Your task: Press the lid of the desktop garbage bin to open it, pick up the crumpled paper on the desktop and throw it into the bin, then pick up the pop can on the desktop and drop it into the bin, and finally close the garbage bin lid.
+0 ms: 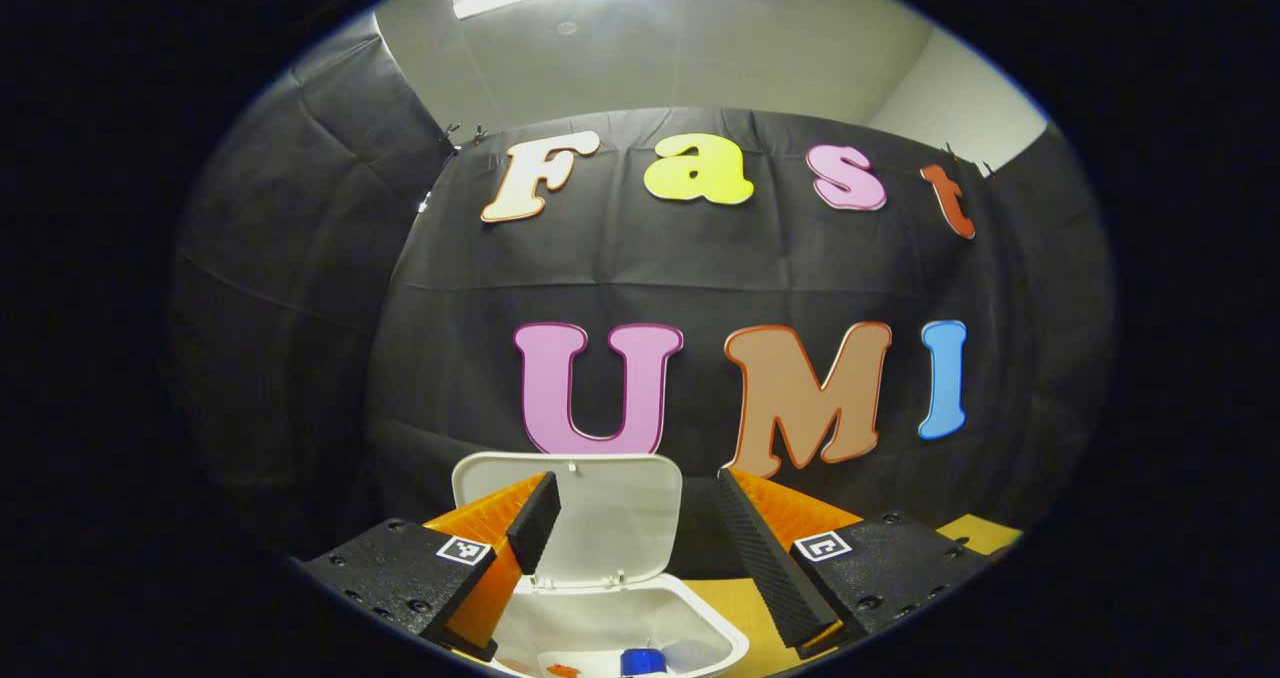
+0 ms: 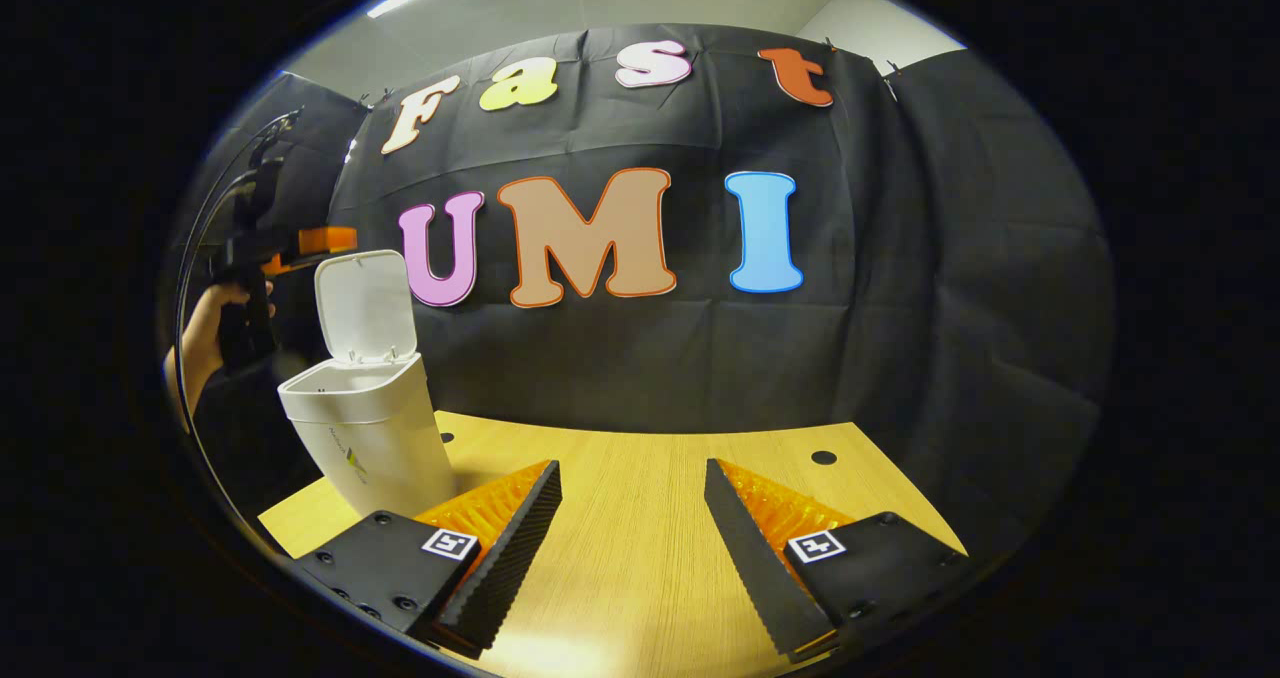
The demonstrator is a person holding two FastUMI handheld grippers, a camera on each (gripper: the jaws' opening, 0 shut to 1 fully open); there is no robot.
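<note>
The white desktop bin (image 2: 365, 448) stands at the table's left end with its lid (image 2: 365, 303) raised upright. My left gripper (image 1: 635, 483) hovers open over the bin's mouth (image 1: 715, 623), facing the raised lid (image 1: 610, 518), with nothing between its fingers. Down inside the bin lies the pop can (image 1: 640, 661), its blue top showing beside a small orange bit. In the right gripper view the left gripper (image 2: 295, 243) is held by a hand (image 2: 205, 328) above and behind the bin. My right gripper (image 2: 631, 468) is open and empty, low over bare wood to the right of the bin.
The wooden table (image 2: 640, 538) runs back to the black cloth wall. A small round hole (image 2: 823, 456) sits near its far right. The table's edge falls away at the right and at the front left by the bin.
</note>
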